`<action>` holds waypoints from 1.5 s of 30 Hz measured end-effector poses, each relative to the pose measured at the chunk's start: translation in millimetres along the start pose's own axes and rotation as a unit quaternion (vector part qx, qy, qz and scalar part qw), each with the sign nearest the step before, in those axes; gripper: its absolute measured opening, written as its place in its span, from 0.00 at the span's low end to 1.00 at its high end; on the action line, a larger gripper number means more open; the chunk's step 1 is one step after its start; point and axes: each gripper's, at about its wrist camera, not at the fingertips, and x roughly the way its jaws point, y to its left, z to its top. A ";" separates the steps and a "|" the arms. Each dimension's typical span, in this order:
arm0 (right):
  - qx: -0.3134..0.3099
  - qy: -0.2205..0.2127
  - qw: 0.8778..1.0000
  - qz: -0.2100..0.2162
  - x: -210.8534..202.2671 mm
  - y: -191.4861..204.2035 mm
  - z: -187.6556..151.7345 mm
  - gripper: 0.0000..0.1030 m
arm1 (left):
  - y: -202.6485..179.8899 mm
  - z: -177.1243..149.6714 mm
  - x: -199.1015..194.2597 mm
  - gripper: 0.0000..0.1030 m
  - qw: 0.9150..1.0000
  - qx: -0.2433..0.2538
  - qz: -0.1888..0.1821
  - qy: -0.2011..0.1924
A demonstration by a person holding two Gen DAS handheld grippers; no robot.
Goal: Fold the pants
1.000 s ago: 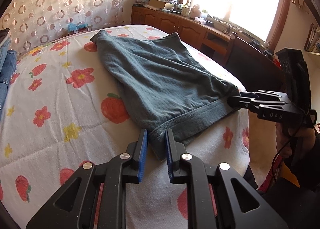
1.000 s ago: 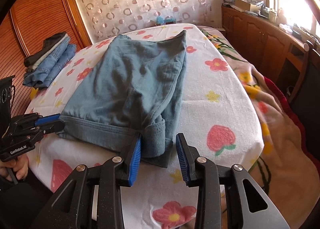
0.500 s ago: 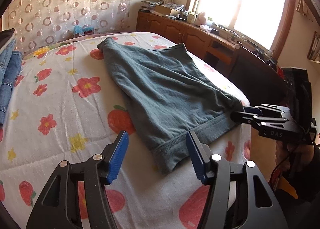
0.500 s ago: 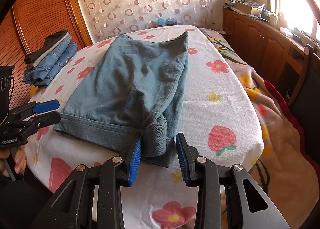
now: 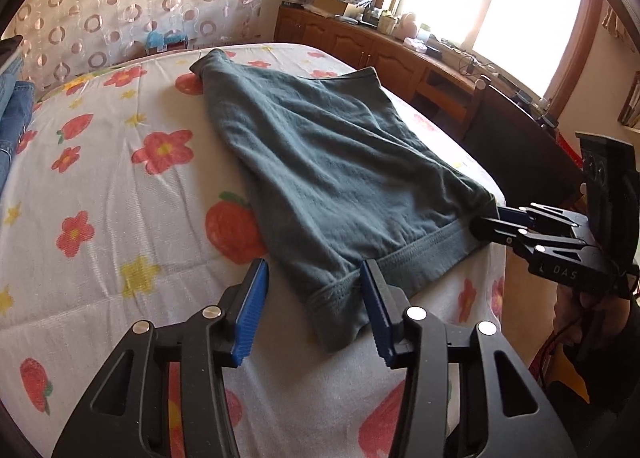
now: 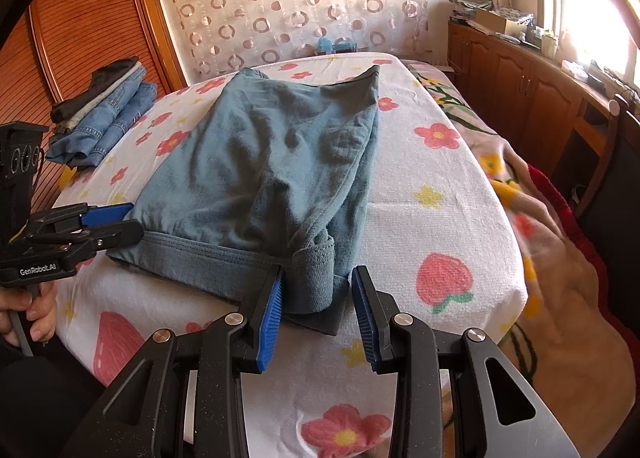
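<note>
Folded blue-grey pants (image 5: 320, 177) lie flat on the flowered table cover, hem band toward me; they also show in the right wrist view (image 6: 264, 177). My left gripper (image 5: 316, 310) is open, its jaws straddling the near left hem corner (image 5: 336, 310) without gripping it. My right gripper (image 6: 316, 302) is open, jaws on either side of the rolled right hem corner (image 6: 314, 278). Each gripper shows in the other's view: the right one (image 5: 492, 221) at the hem's far end, the left one (image 6: 120, 221) at its left end.
A stack of folded jeans (image 6: 100, 117) lies at the table's far left. The table's front edge (image 6: 400, 358) is close under both grippers. A wooden sideboard (image 5: 400, 53) and a chair (image 5: 520, 153) stand to the right. A patterned blanket (image 6: 560, 250) hangs at the right.
My left gripper let go of the left hem corner, opened wide, and now stands around it with a somewhat narrower gap. The right gripper stays open at the right corner.
</note>
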 end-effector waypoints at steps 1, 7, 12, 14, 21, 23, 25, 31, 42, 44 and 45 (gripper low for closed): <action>-0.001 0.001 1.000 0.000 0.1 0.0 0.3 0.34 | -0.5 -0.7 -0.4 0.47 1.000 0.001 0.000 0.000; -0.005 0.005 1.000 0.004 0.9 -0.5 1.5 0.33 | -3.2 -4.6 -1.8 0.46 1.000 0.000 -0.011 -0.004; -0.009 0.010 1.000 0.007 1.5 -1.4 3.3 0.33 | -2.3 -5.7 -2.0 0.27 1.000 -0.010 -0.030 -0.001; -0.010 0.011 1.000 0.007 1.5 -1.4 3.6 0.33 | -2.0 -6.4 -2.1 0.25 0.999 -0.012 -0.032 -0.001; -0.009 0.017 0.999 0.034 2.8 -0.6 5.2 0.16 | -5.3 -4.7 -6.9 0.12 0.999 -0.003 -0.038 -0.010; -0.007 0.015 0.999 0.039 2.3 -0.9 6.2 0.14 | -5.8 -1.8 -12.4 0.11 0.999 -0.001 -0.039 -0.022; -0.001 0.005 0.999 0.050 -1.5 -2.4 8.7 0.14 | -4.5 2.9 -19.8 0.11 0.999 0.000 -0.042 -0.033; -0.010 -0.049 0.997 0.059 -28.1 0.3 31.9 0.14 | -3.7 25.9 -51.6 0.11 0.996 0.005 -0.044 -0.081; -0.053 -0.131 0.987 0.075 -76.0 21.8 73.9 0.14 | 2.9 61.6 -111.3 0.11 0.986 0.015 -0.030 -0.165; -0.059 -0.138 0.985 0.079 -80.8 25.6 72.5 0.14 | 6.3 61.5 -118.4 0.11 0.984 0.012 -0.027 -0.175; -0.062 -0.141 0.985 0.082 -81.7 26.8 72.0 0.14 | 7.8 61.8 -119.7 0.11 0.984 0.010 -0.025 -0.177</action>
